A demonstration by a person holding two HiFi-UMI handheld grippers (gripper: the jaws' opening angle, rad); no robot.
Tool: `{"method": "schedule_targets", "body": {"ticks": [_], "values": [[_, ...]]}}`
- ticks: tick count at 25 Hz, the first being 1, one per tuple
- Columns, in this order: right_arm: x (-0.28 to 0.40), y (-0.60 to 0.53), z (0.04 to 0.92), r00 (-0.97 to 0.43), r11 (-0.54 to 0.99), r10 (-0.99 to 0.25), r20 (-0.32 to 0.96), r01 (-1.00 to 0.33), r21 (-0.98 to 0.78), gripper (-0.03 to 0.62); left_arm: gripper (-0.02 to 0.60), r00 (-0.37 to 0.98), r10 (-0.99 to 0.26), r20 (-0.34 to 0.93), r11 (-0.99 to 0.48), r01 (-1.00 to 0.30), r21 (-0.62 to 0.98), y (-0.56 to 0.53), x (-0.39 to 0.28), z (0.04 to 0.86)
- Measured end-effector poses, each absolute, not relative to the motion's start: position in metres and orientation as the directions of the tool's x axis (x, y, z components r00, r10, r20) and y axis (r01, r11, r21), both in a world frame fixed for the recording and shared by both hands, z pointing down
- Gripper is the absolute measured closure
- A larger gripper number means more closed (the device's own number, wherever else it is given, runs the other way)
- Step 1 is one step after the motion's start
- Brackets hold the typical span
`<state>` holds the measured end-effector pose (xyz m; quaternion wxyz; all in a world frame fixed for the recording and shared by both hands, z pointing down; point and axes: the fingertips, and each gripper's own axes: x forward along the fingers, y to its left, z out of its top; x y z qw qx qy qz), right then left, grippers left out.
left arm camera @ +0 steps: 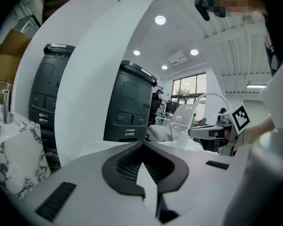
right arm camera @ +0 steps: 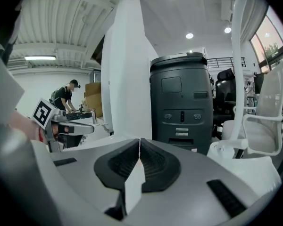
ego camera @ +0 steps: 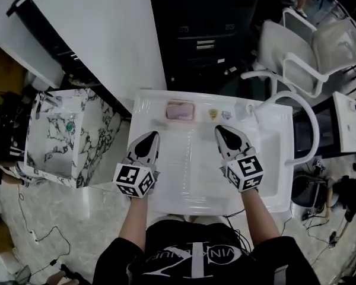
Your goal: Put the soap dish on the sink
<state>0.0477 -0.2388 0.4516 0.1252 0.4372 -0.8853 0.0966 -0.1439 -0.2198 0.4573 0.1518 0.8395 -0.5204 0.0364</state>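
A pink soap dish rests on the back ledge of the white sink, left of the tap's base. My left gripper hovers over the basin's left side, jaws shut with nothing between them. Over the basin's right side my right gripper is likewise shut and empty. Both point toward the back ledge, short of the dish. In the left gripper view the jaw tips meet; the right gripper view shows its tips closed too. The dish is in neither gripper view.
A curved white tap arches over the sink's right side. Two small items lie on the ledge right of the dish. A marble-patterned basin stands at the left, white chairs and a dark cabinet behind.
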Motion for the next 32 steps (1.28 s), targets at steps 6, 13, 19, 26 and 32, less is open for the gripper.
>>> {"method": "schedule_targets", "body": {"ticks": [6, 13, 19, 26, 32], "values": [[0.054, -0.230, 0.423, -0.586, 0.603, -0.767, 0.262, -0.797, -0.021, 0.566, 0.568, 0.439, -0.880, 0.180, -0.403, -0.892, 0.204, -0.212, -0.150, 0.427], [0.056, -0.224, 0.395, -0.583, 0.592, -0.788, 0.199, -0.806, -0.012, 0.566, 0.568, 0.409, -0.900, 0.149, -0.384, -0.907, 0.172, -0.205, -0.159, 0.399], [0.056, -0.213, 0.384, -0.579, 0.586, -0.797, 0.172, -0.810, -0.016, 0.566, 0.568, 0.399, -0.910, 0.114, -0.375, -0.908, 0.185, -0.200, -0.167, 0.382], [0.056, -0.204, 0.377, -0.573, 0.578, -0.805, 0.151, -0.816, -0.015, 0.566, 0.568, 0.387, -0.916, 0.101, -0.368, -0.914, 0.168, -0.194, -0.176, 0.372], [0.056, -0.202, 0.376, -0.566, 0.571, -0.812, 0.144, -0.821, -0.008, 0.566, 0.568, 0.380, -0.919, 0.101, -0.361, -0.917, 0.168, -0.193, -0.182, 0.372]]}}
